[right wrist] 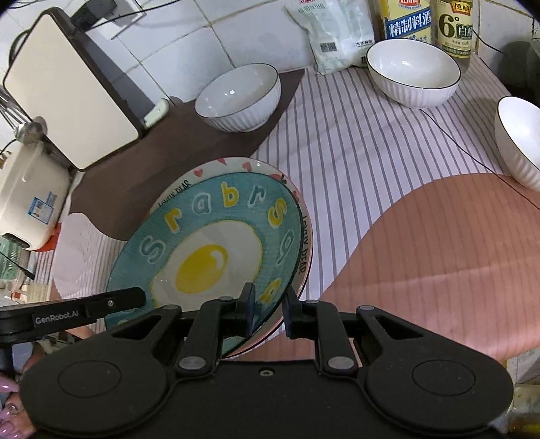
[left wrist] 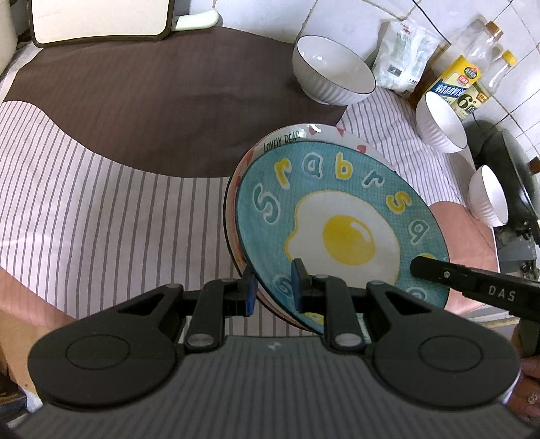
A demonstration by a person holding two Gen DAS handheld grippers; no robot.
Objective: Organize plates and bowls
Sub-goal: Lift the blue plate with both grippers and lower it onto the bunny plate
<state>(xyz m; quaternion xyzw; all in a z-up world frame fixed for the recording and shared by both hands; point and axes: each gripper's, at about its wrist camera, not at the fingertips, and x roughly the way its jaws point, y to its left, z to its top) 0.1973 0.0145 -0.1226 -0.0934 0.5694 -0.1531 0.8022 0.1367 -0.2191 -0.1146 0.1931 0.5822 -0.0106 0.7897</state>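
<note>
A teal fried-egg plate (left wrist: 337,216) lies stacked on a white plate with red hearts (left wrist: 290,133); both show in the right wrist view too, the teal plate (right wrist: 216,243) over the heart plate (right wrist: 236,165). My left gripper (left wrist: 273,290) is shut on the stack's near left rim. My right gripper (right wrist: 268,310) is shut on the stack's near right rim and shows as a black finger in the left wrist view (left wrist: 472,287). The stack is tilted and held above the cloth. Three white ribbed bowls (right wrist: 239,98) (right wrist: 413,74) (right wrist: 519,141) stand apart on the table.
A striped, brown and pink tablecloth (right wrist: 388,162) covers the table. A white appliance (right wrist: 67,87) and a rice cooker (right wrist: 30,202) stand at the left. A white bag (right wrist: 334,33) and bottles (right wrist: 408,20) line the tiled wall. A dark pan (left wrist: 513,175) sits at the far right.
</note>
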